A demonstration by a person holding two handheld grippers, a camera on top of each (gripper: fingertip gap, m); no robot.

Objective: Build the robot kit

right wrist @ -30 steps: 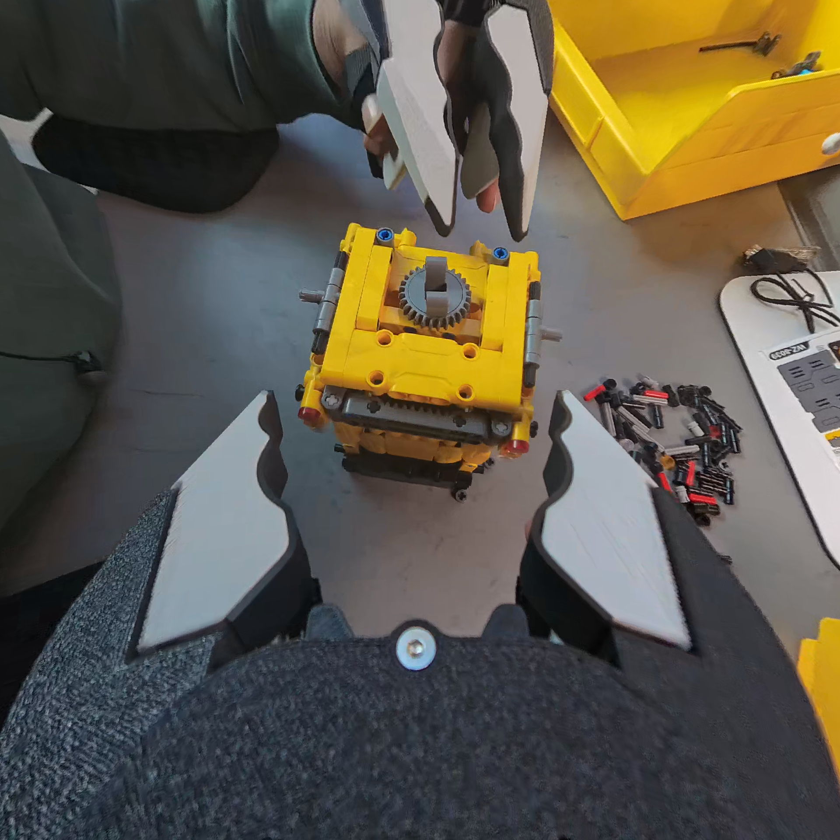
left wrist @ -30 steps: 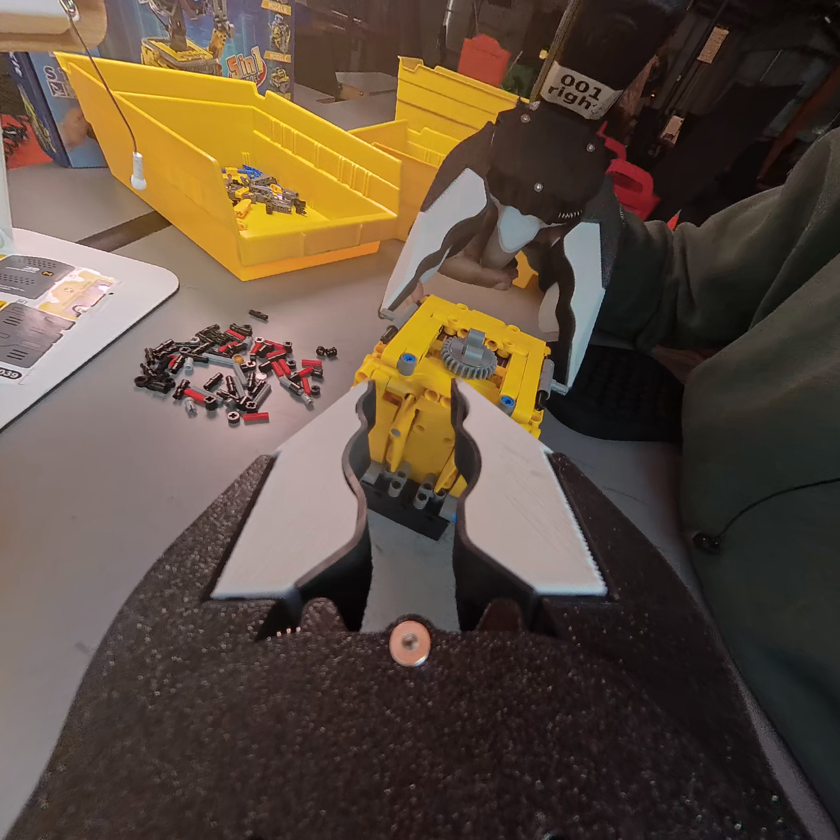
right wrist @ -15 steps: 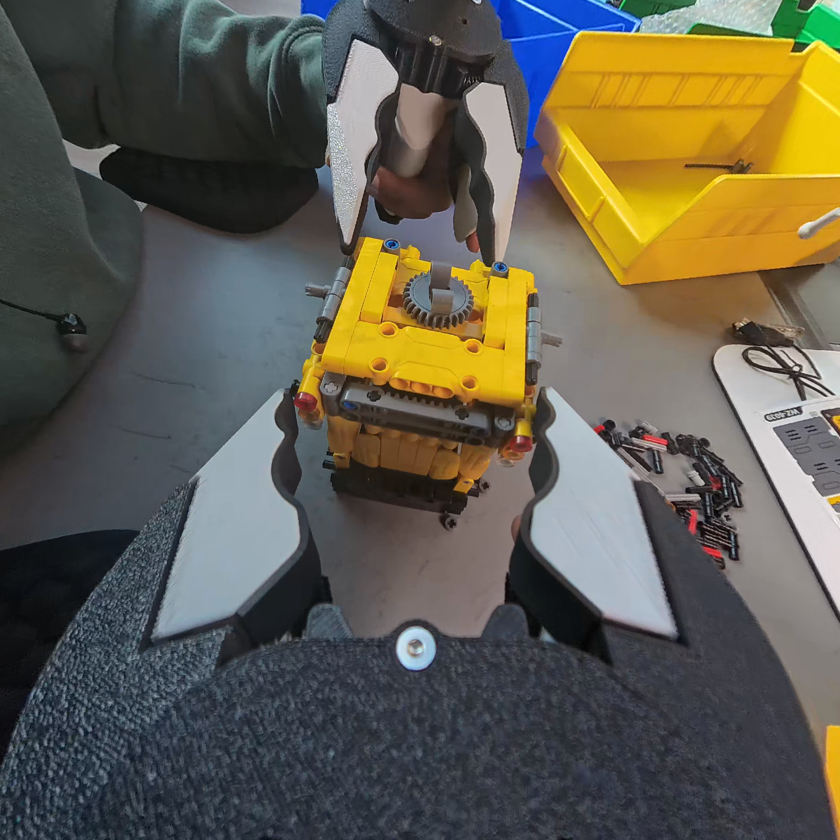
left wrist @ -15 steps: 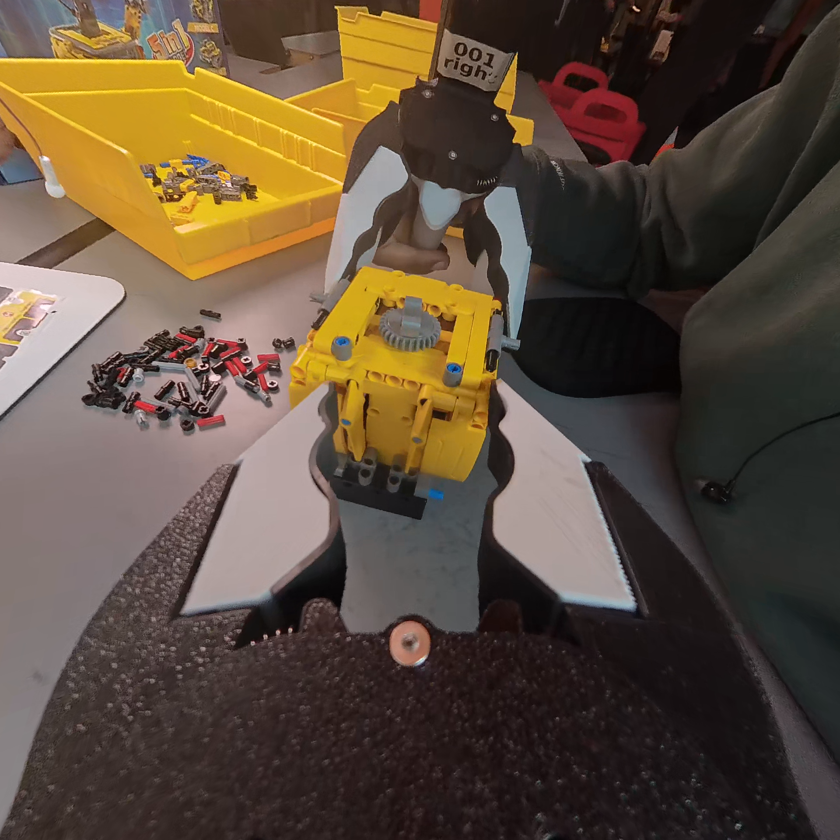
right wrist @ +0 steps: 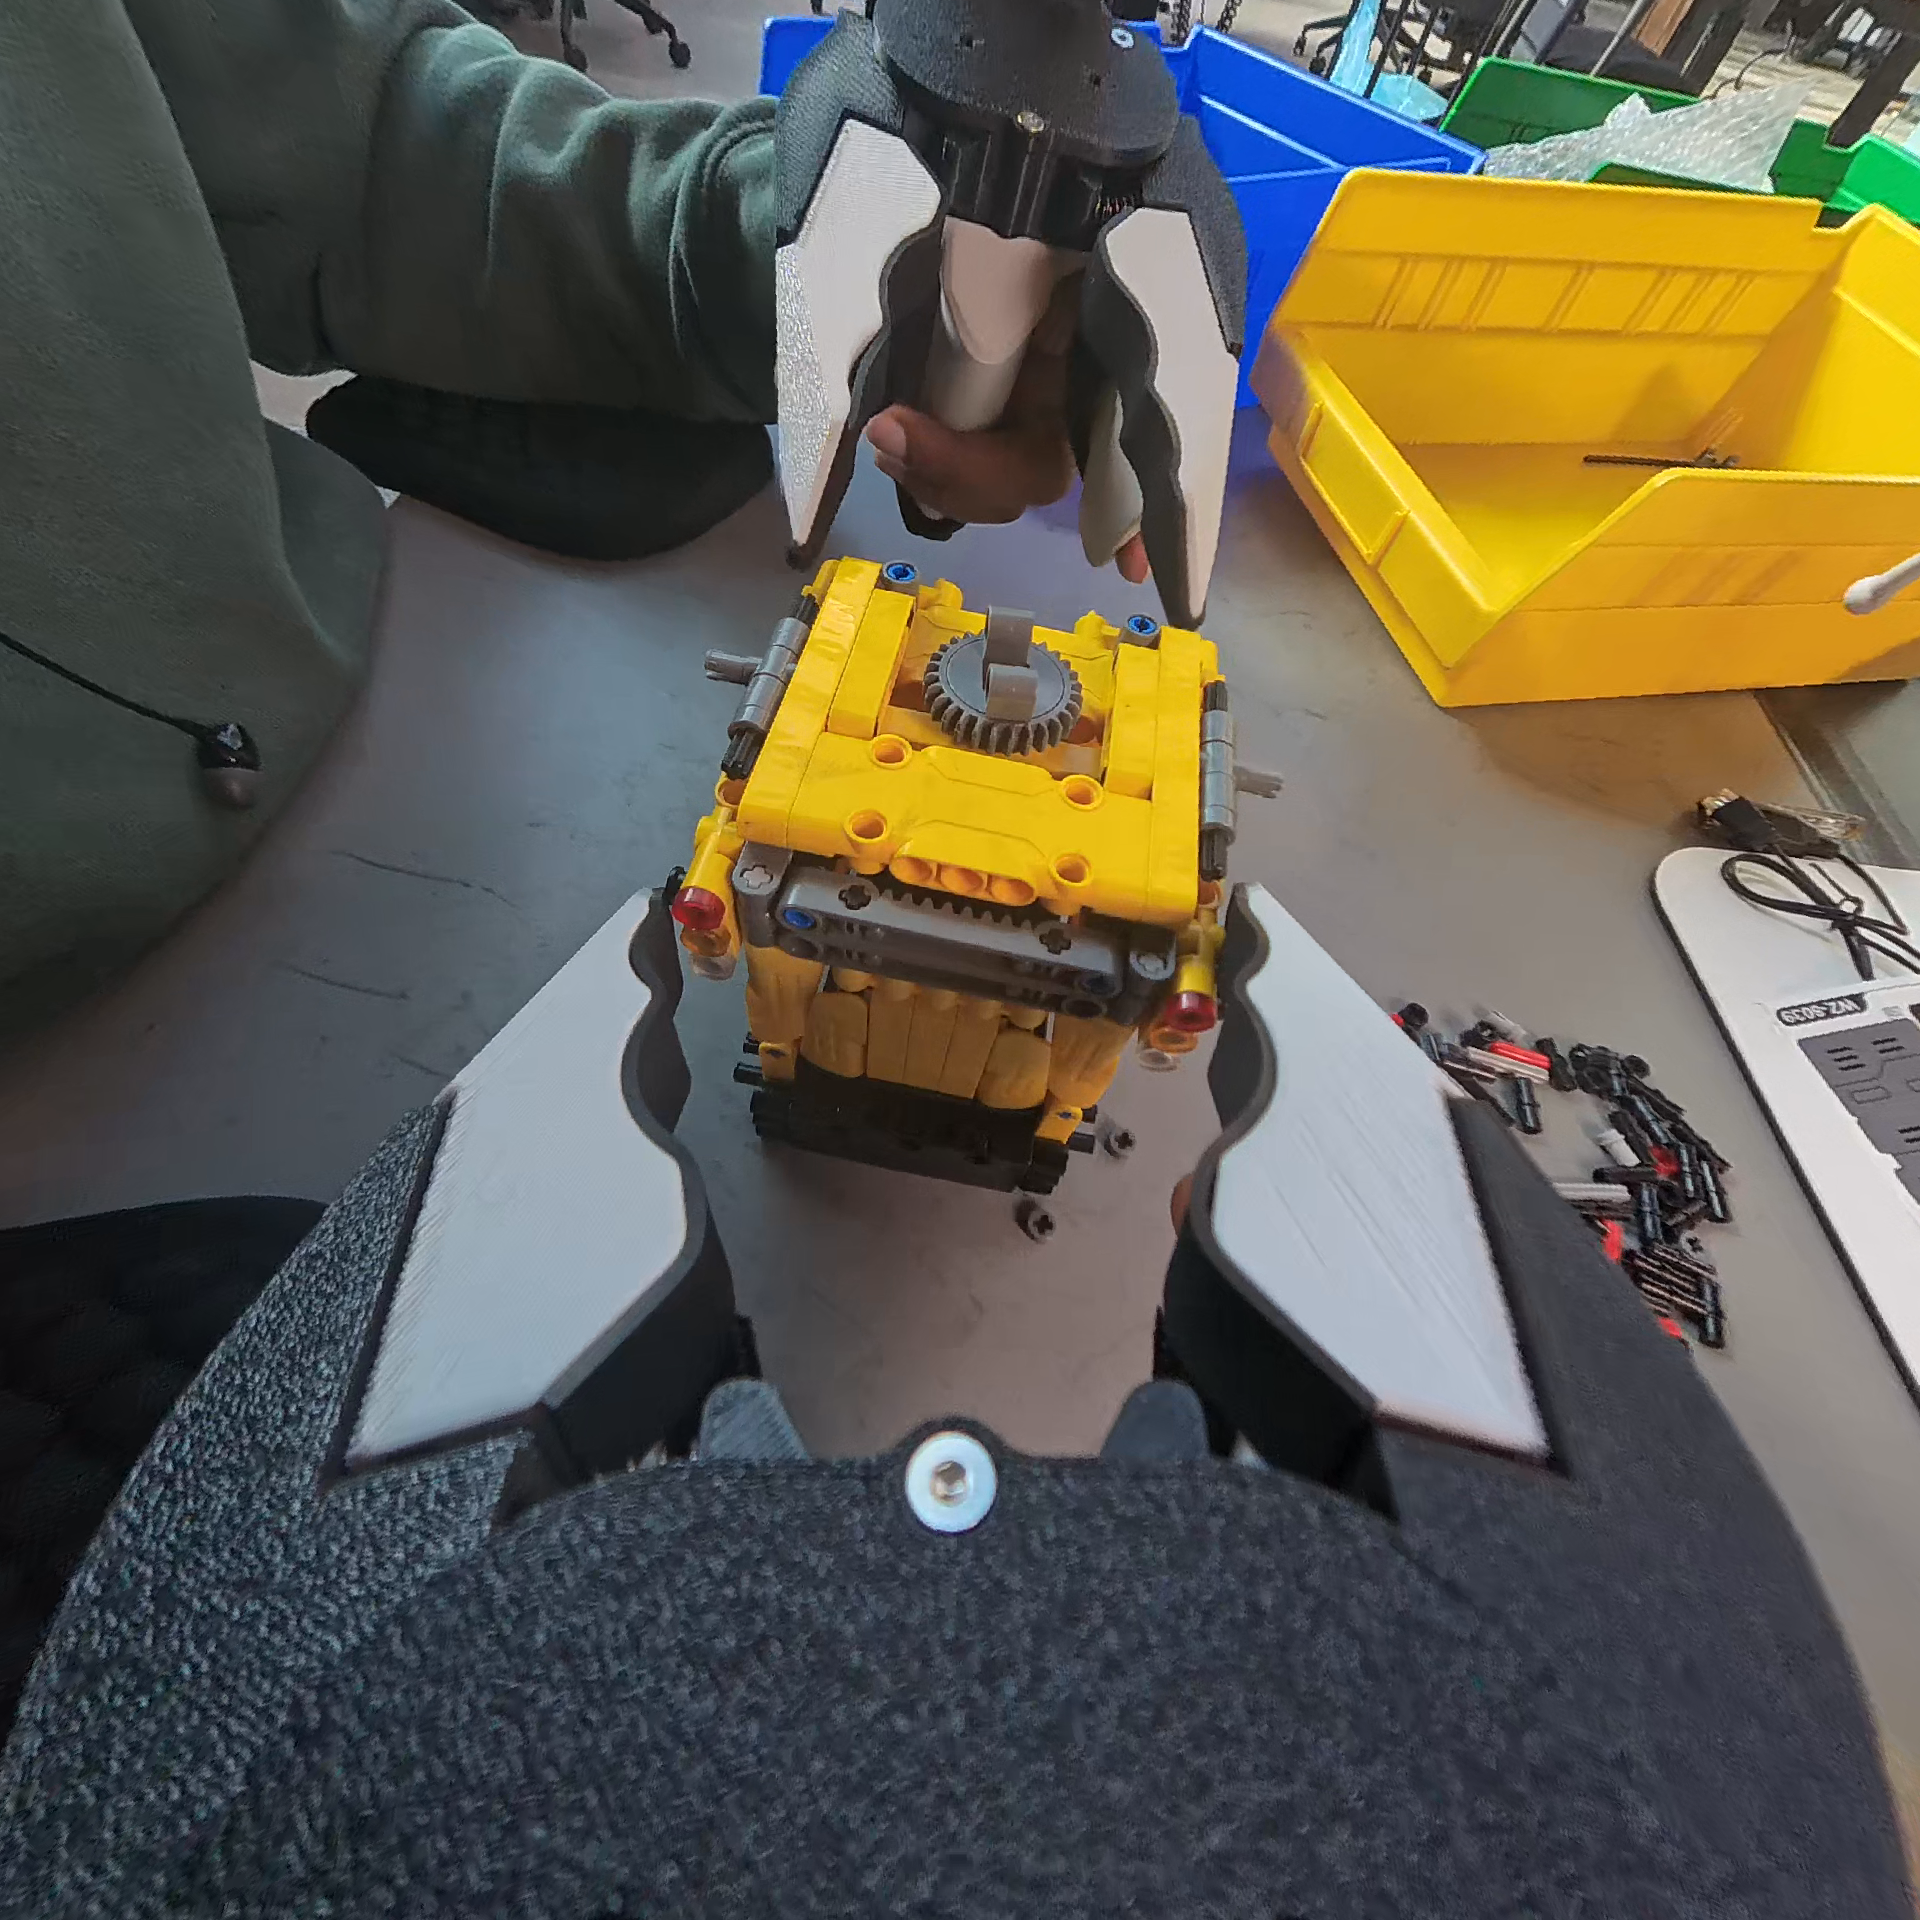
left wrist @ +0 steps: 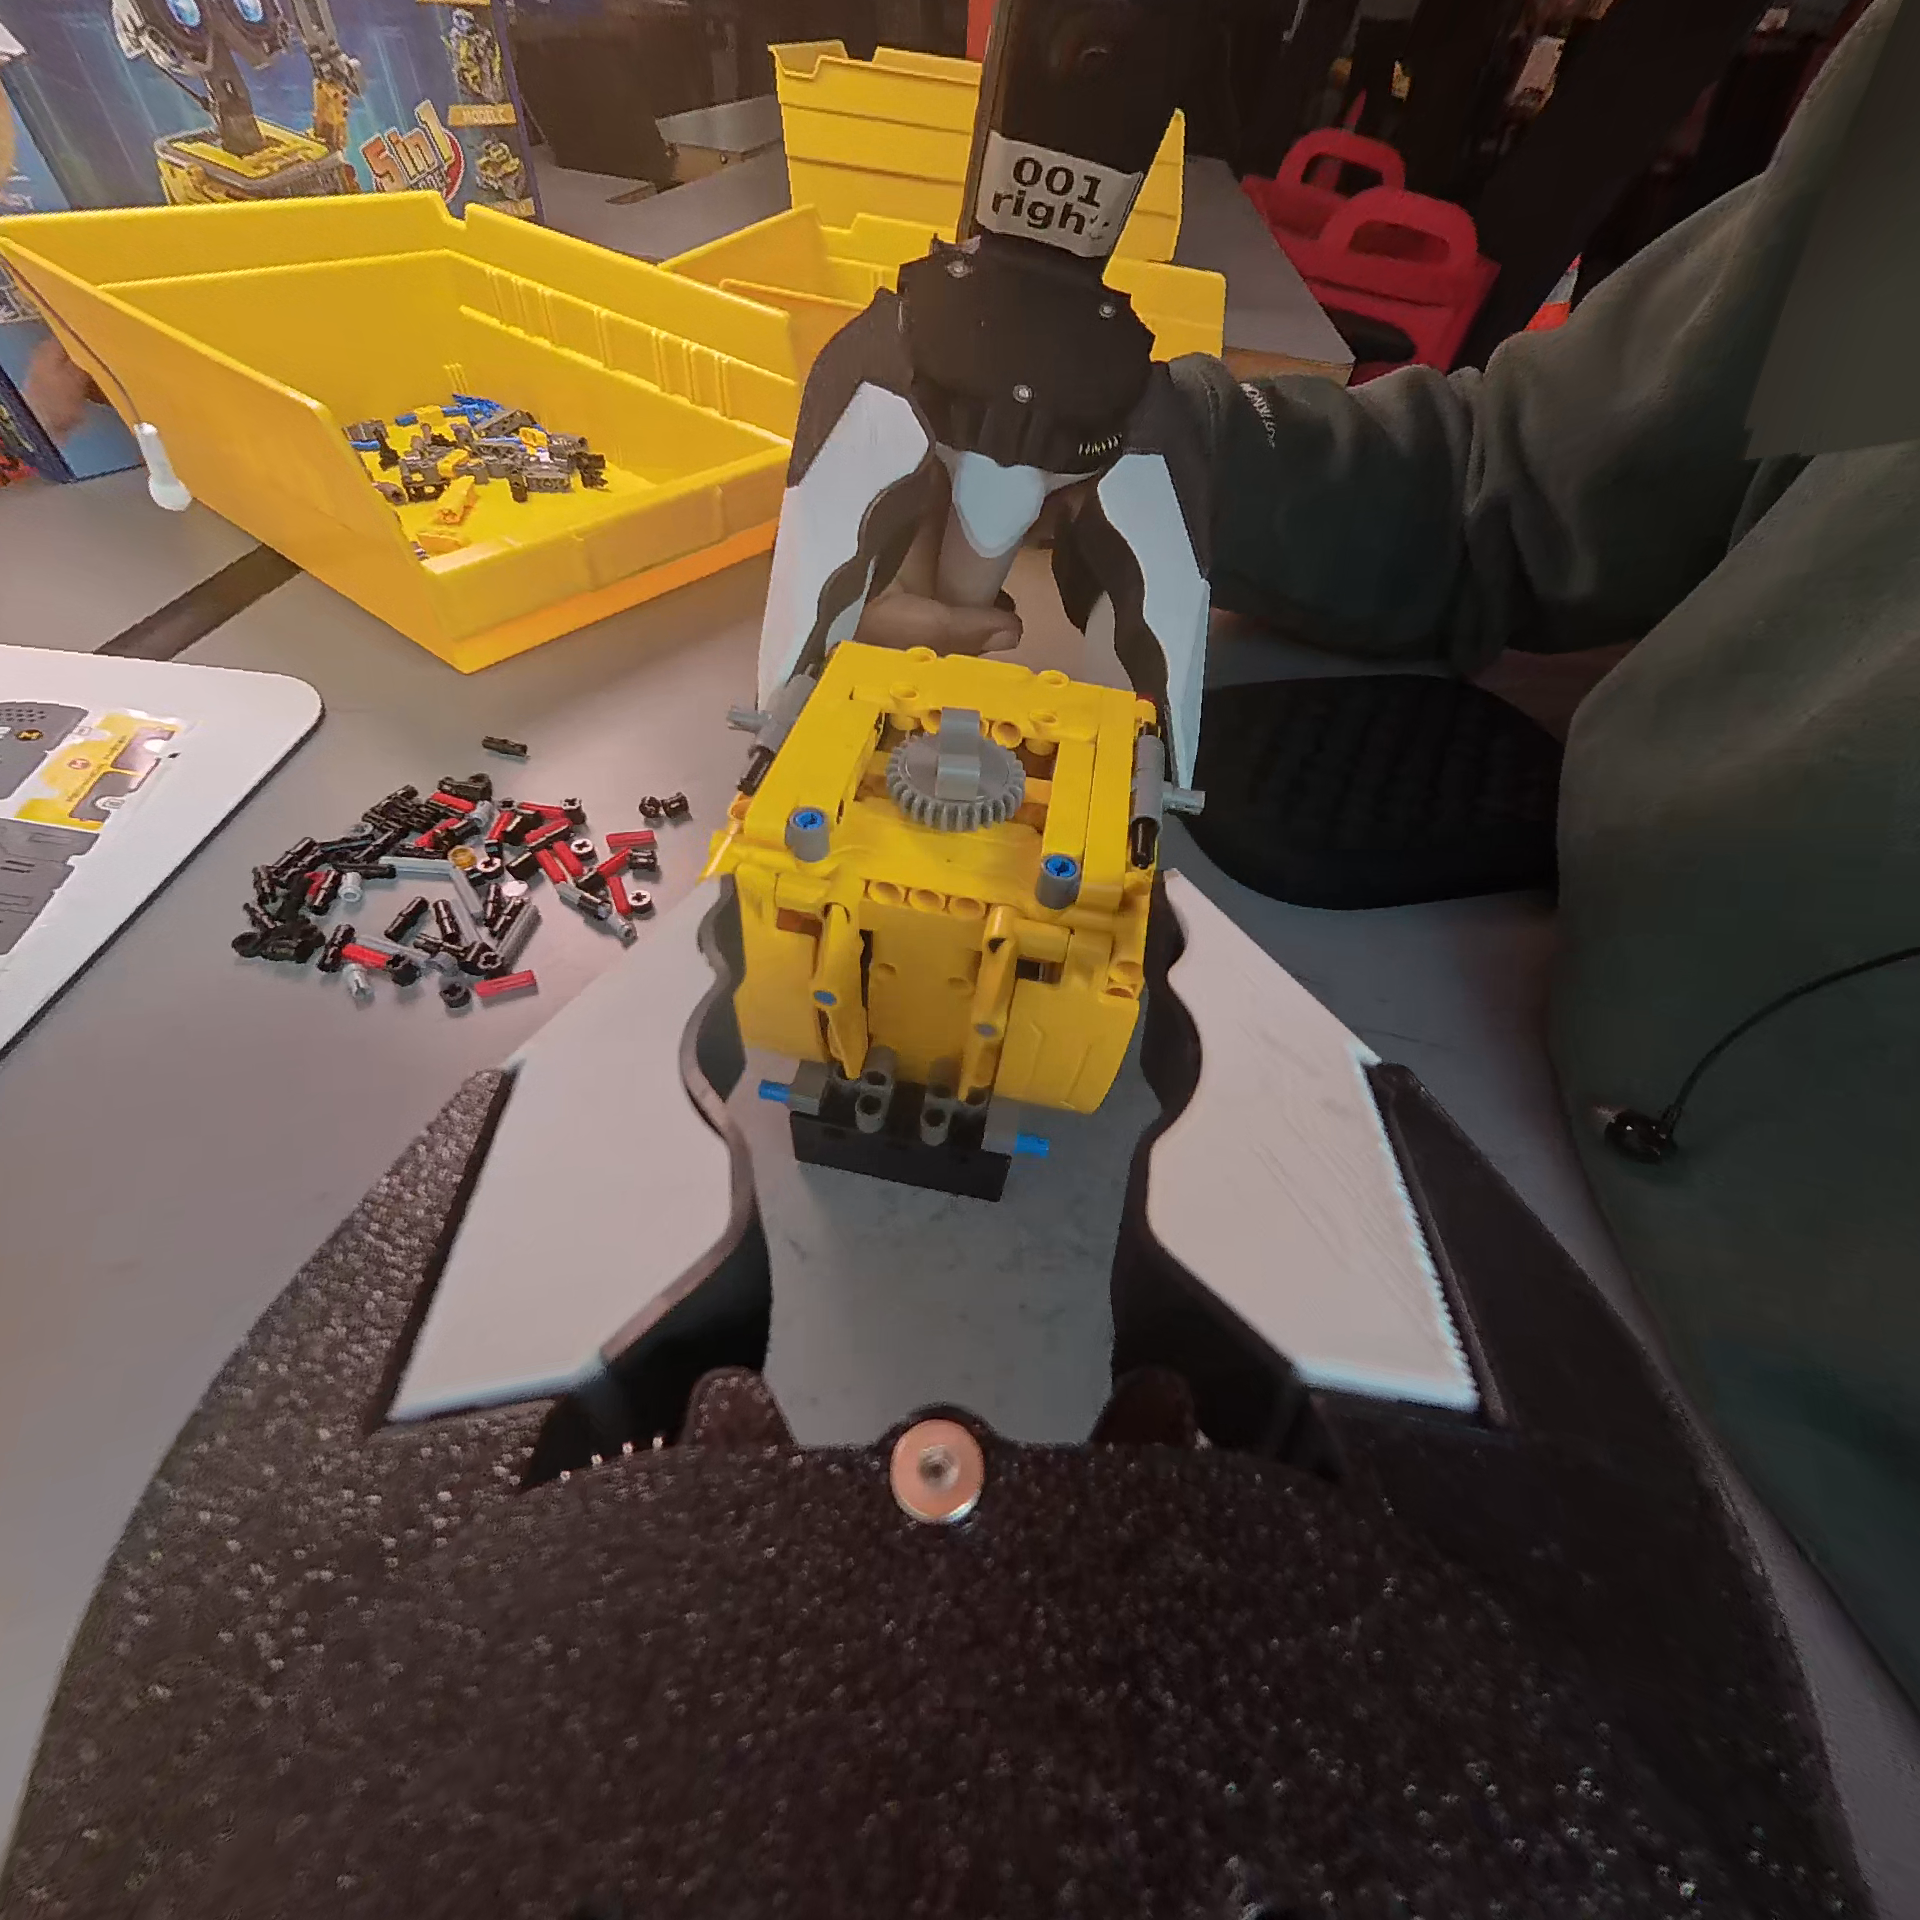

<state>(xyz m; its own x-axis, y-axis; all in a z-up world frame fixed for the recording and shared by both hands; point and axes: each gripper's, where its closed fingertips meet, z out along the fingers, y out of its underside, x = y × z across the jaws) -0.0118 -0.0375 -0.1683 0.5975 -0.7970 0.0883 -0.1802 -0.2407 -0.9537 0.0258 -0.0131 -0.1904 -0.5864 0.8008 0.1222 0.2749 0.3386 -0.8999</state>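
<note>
A yellow brick-built cube model (left wrist: 935, 987) with a grey gear (left wrist: 940, 784) on top stands on the grey table on a black base. My left gripper (left wrist: 940, 935) is open, its fingers flanking the model's near lower sides, close to or just touching them. My right gripper (right wrist: 951, 914) is open, its fingers flanking the opposite face of the model (right wrist: 966, 800) beside the red pins. Each gripper shows in the other's view: the right gripper (left wrist: 977, 707) and the left gripper (right wrist: 992, 582) reach the model's far top edge. Neither holds anything.
A pile of small black, red and grey pins (left wrist: 457, 894) lies left of the model. A white board with a sheet (left wrist: 104, 790) lies beyond the pile. A yellow bin (left wrist: 312, 343) holds loose parts. Another yellow bin (right wrist: 1558, 613), a blue bin (right wrist: 1288, 156), and a person's green sleeve (left wrist: 1455, 499). Some 7 cm of space lies between my two pairs of fingers.
Both grippers have moved in on the model from opposite sides. My left jaws have opened from narrow to wide; both pairs of fingers now flank the model.
</note>
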